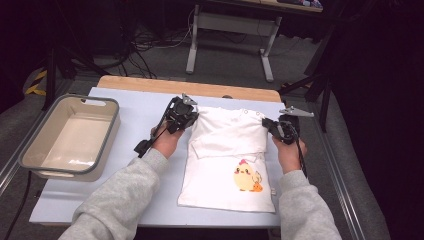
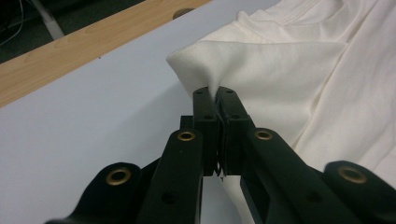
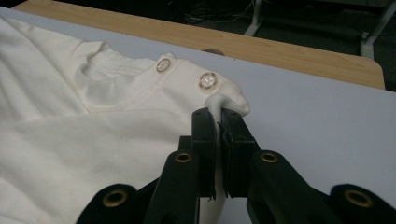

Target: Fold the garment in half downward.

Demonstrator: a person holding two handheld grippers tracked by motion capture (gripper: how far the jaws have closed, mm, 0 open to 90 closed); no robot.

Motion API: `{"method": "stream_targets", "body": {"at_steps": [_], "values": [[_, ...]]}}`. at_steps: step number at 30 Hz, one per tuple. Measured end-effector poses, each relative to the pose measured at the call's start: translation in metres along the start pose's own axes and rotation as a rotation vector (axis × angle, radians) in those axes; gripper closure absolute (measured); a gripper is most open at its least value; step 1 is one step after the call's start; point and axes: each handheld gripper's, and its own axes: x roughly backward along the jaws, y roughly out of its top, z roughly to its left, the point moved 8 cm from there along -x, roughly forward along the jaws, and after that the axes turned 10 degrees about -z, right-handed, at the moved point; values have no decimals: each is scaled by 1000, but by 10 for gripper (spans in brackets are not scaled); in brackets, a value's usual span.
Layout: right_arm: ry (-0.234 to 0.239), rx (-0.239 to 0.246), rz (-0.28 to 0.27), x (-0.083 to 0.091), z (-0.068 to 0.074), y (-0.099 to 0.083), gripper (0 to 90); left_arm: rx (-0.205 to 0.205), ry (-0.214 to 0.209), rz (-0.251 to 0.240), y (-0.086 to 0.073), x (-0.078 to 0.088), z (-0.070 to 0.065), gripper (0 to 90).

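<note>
We are folding a white T-shirt (image 1: 227, 160): left gripper (image 2: 215, 93) and right gripper (image 3: 218, 114) each pinch a shoulder corner. Next, we judge, both corners travel toward the hem evenly.

A pale blue-grey table top (image 1: 135, 107) with a wooden far edge carries a grey-rimmed beige plastic tub (image 1: 70, 136) at the left and a white cotton T-shirt (image 1: 227, 170) (chick print near the hem) right of centre.

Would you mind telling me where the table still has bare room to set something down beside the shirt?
Bare mat lies between the grey bin and the white shirt, though the left gripper and its forearm cross it. A narrow strip runs along the far wooden edge. The side by the right gripper is tight.
</note>
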Motion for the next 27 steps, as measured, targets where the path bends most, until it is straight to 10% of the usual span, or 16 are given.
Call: {"method": "stream_targets", "body": {"at_steps": [27], "values": [[96, 83, -37, 80, 39, -15, 854, -41, -146, -64, -23, 73, -45, 878]]}}
